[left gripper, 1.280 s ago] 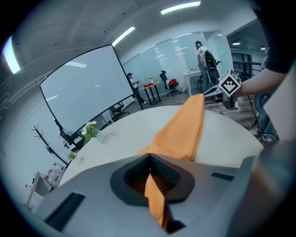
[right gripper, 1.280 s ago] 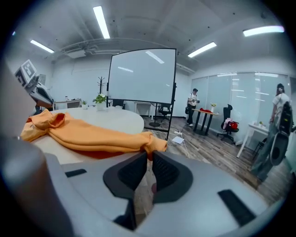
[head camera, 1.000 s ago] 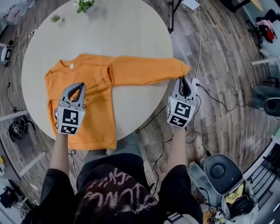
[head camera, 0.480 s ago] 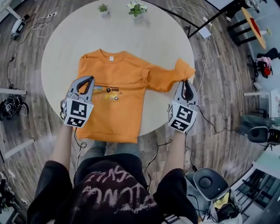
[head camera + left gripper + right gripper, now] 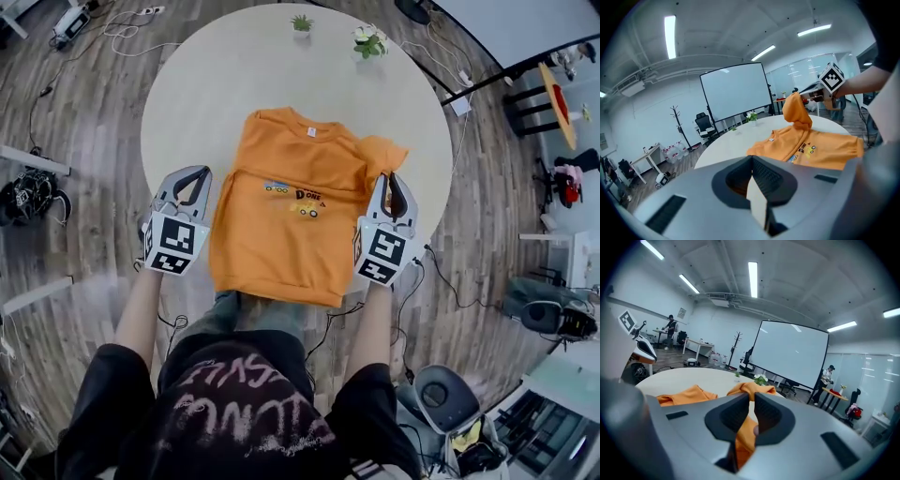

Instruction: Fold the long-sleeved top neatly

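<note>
The orange long-sleeved top [image 5: 286, 220] lies flat on the round table [image 5: 178, 103], collar away from me, its hem hanging over the near edge. My right gripper [image 5: 394, 180] is shut on the right sleeve [image 5: 384, 153], which is bunched up and lifted beside the right shoulder. In the right gripper view the orange cloth [image 5: 744, 439] sits pinched in that gripper [image 5: 751, 399]. My left gripper [image 5: 194, 178] hovers shut and empty just left of the top. The left gripper view shows its closed jaws [image 5: 752, 161] with the raised sleeve [image 5: 796, 110] beyond.
Two small potted plants [image 5: 302, 22] [image 5: 367, 39] stand at the table's far edge. Cables trail over the wooden floor [image 5: 441, 272], and a chair [image 5: 441, 389] stands at the lower right. A projection screen [image 5: 792, 355] and people [image 5: 827, 377] are far behind.
My right gripper has carried the outstretched sleeve inward, so it now bunches at the shoulder. The left gripper has slid off the top's body to its left side.
</note>
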{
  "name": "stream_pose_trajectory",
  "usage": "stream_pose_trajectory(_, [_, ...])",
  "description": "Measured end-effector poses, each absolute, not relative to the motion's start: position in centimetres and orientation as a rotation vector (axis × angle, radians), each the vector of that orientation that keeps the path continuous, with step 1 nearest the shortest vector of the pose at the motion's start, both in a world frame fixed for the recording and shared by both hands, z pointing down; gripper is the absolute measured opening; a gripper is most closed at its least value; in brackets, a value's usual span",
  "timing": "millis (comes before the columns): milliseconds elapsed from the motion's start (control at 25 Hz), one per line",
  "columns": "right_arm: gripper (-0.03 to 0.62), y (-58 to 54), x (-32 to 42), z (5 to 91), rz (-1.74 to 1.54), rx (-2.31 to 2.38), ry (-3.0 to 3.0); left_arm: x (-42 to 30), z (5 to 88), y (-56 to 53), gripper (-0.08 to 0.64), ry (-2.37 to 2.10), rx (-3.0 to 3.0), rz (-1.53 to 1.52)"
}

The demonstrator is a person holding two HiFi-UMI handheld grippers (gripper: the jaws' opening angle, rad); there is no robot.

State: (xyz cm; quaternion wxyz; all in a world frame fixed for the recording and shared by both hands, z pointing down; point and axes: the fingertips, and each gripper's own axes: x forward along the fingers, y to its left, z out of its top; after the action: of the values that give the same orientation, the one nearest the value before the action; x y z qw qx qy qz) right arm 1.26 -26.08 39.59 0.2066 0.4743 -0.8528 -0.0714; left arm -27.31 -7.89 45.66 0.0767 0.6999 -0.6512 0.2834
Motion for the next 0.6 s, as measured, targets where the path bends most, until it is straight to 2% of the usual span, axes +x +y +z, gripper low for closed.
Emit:
stream_pose_trajectory(280, [0.041, -22.7, -7.6, 42.9, -0.218, 1.145, -2.388, -31.8, 48.2, -3.1, 0.014, -1.948, 2.025, 0.858])
stream_pose_trajectory(600, [0.048, -20.8, -14.1, 48.7, -0.182, 0.972, -2.349, -34.7, 51.1, 0.0, 0.014, -1.937, 1.962, 0.918])
